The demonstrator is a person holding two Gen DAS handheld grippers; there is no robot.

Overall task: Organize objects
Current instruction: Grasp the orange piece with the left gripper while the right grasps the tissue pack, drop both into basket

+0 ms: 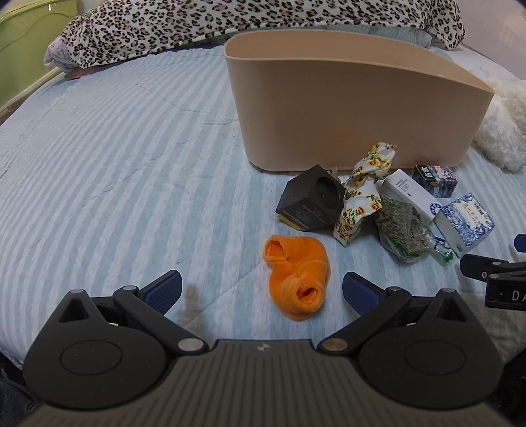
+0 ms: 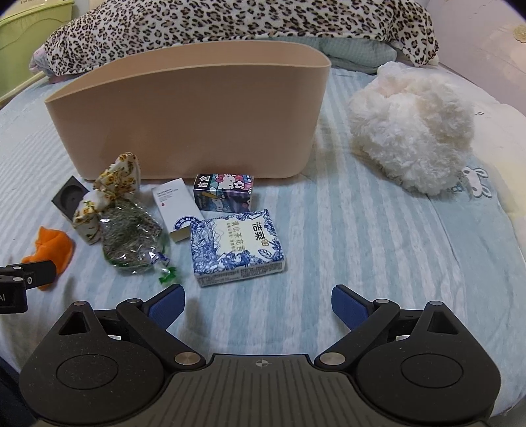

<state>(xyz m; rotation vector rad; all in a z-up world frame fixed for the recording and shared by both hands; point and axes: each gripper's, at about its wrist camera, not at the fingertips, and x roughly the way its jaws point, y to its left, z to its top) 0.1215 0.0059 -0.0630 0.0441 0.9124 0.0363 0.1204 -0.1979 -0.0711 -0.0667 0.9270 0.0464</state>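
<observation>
A beige bin [image 1: 345, 108] [image 2: 190, 124] stands on the striped bed. In front of it lie an orange sock [image 1: 296, 279] [image 2: 52, 249], a dark cube [image 1: 312, 200] [image 2: 70, 197], a floral cloth [image 1: 365, 187] [image 2: 108, 190], a bag of dried herbs [image 1: 402, 226] [image 2: 131, 239], a white box [image 1: 411, 190] [image 2: 174, 203], a cartoon box [image 1: 435, 175] [image 2: 223, 192] and a blue-patterned tissue pack [image 1: 463, 223] [image 2: 238, 246]. My left gripper [image 1: 261, 290] is open, just short of the sock. My right gripper [image 2: 256, 303] is open and empty, just short of the tissue pack.
A leopard-print blanket [image 1: 230, 23] [image 2: 230, 23] lies behind the bin. A fluffy white cushion [image 2: 411, 128] [image 1: 499, 131] sits right of the bin. A green headboard [image 1: 26, 49] is at far left. The right gripper's body [image 1: 493, 276] shows at the left view's right edge.
</observation>
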